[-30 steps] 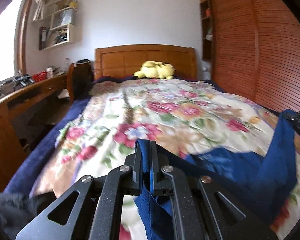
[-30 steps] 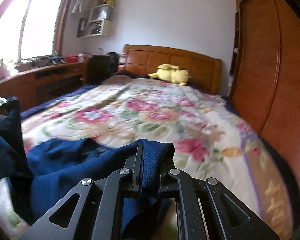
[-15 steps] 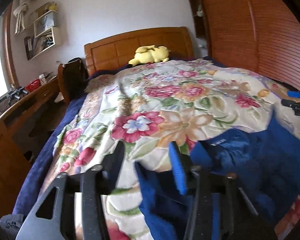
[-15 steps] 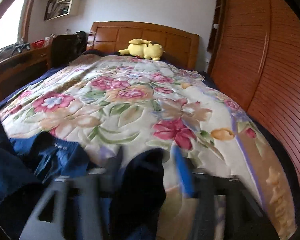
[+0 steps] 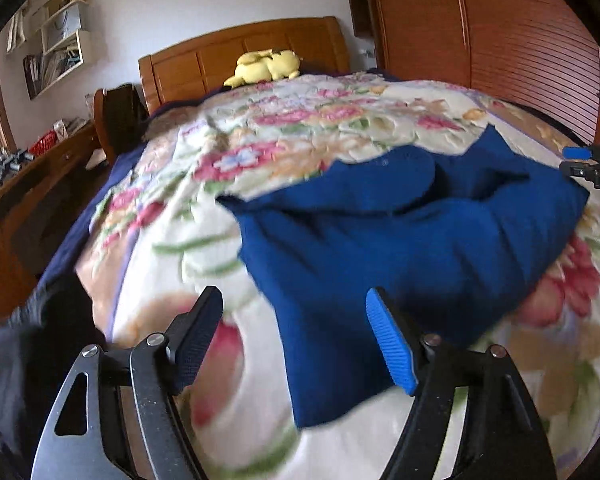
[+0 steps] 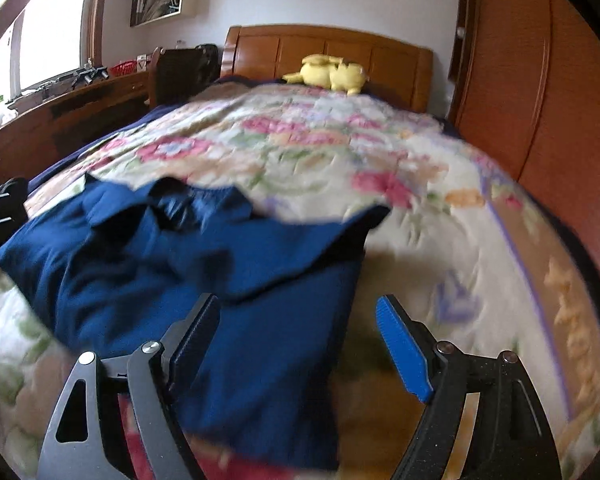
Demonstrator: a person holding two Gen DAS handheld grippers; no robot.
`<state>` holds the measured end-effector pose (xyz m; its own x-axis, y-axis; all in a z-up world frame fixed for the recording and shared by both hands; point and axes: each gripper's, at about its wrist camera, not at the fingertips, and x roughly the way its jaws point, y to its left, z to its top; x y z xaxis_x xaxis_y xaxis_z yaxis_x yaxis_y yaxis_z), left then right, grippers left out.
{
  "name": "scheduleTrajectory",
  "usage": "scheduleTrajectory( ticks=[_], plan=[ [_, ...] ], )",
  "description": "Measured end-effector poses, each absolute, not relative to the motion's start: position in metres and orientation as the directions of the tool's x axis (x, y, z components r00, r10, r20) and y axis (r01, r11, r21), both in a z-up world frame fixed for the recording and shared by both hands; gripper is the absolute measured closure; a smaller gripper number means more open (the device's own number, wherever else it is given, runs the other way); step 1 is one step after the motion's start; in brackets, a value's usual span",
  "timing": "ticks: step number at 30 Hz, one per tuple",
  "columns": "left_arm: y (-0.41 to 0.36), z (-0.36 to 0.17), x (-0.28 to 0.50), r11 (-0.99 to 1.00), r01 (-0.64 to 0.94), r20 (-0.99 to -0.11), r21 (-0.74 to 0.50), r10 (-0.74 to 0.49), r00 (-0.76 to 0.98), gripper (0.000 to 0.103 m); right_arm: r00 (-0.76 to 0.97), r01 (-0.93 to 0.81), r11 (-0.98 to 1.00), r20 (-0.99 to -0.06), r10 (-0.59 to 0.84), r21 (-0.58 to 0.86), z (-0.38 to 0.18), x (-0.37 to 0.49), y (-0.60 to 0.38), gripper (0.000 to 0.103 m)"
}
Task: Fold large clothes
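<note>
1. A dark blue garment [image 5: 400, 236] lies loose and rumpled on the near part of a bed, over a floral quilt [image 5: 300, 120]. Its folds are bunched and one narrow part trails toward the camera.
2. In the left wrist view, the left gripper [image 5: 296, 320] is just above the near edge of the garment. Its jaws have just been opening and now stand wide apart. The cloth lies between them, but neither pad presses on it.
3. In the right wrist view, the right gripper [image 6: 298, 320] is over the garment's other near edge. Its jaws have also just been opening and stand wide. Cloth lies by the left finger, and nothing is gripped.
4. Both views are blurred.
5. At the far end of the bed, a yellow plush toy [image 6: 328, 74] rests against a wooden headboard [image 6: 328, 48].
6. A wooden wardrobe [image 5: 500, 40] with slatted doors stands along the right of the bed.
7. On the left are a wooden desk [image 6: 80, 100], a dark chair [image 6: 180, 72] and a wall shelf [image 5: 56, 48].
</note>
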<state>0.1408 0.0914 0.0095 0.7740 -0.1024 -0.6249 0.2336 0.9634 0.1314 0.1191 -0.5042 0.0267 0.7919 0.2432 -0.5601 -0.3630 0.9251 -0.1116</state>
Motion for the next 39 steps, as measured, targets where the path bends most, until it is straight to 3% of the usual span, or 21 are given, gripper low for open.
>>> scheduleTrajectory(
  ticks=[12,32,37,38,39],
  plan=[
    [0.099,-0.029,0.142,0.975,0.205,-0.688,0.084,-0.092,0.720,0.028,0.658,-0.384,0.923,-0.694,0.292,0.024,-0.001,0.144,-0.512,0.021],
    [0.083,-0.040,0.154,0.967,0.240,-0.723,0.085,-0.105,0.683,0.028,0.609,-0.438,0.897,-0.712,0.350,0.067,-0.022,0.154,-0.507,0.021],
    [0.084,-0.043,0.155,0.967,0.251,-0.741,0.039,-0.141,0.657,0.028,0.591,-0.465,0.883,-0.721,0.361,0.061,-0.024,0.151,-0.503,0.029],
    [0.084,-0.043,0.155,0.965,0.259,-0.742,0.032,-0.150,0.653,0.034,0.588,-0.469,0.881,-0.722,0.364,0.062,-0.024,0.150,-0.503,0.032],
    [0.083,-0.043,0.154,0.960,0.279,-0.745,0.009,-0.180,0.642,0.049,0.586,-0.474,0.879,-0.724,0.365,0.060,-0.024,0.150,-0.502,0.034]
  ],
)
